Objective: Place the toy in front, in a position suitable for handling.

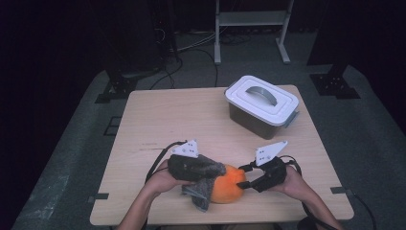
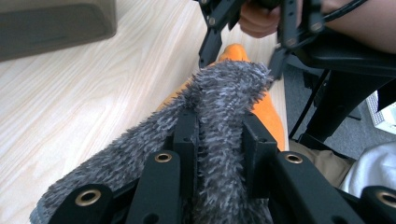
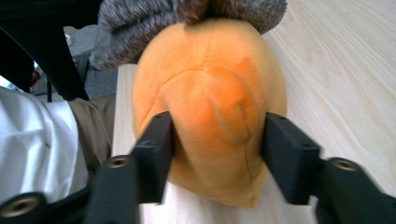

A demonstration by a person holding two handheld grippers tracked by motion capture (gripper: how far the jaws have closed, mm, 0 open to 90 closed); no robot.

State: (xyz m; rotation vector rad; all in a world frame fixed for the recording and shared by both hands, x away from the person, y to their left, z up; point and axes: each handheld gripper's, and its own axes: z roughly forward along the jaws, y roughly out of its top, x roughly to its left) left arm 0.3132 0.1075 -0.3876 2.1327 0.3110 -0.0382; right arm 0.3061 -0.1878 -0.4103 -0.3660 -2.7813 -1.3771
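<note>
**Orange plush wiped under grey cloth, near tabletop edge**

High view: left claw (image 1: 203, 168) clamps a shaggy grey microfibre cloth (image 1: 201, 184), draped on a round orange plush toy (image 1: 229, 188) at the near edge of the pale wooden tabletop (image 1: 191, 115). Right claw (image 1: 245, 176) meets the toy's other side, likely steadying it. White-lidded grey plastic box (image 1: 261, 105) sits well apart.

Left gripper view: jaws narrow, pinching a cloth fold (image 2: 219, 140).

Right gripper view: jaws straddle the toy (image 3: 210, 116); whether the pads press, I cannot tell.

Lab – dark curtains, floor cables (image 1: 191, 48), stand bases (image 1: 335, 84)
</note>
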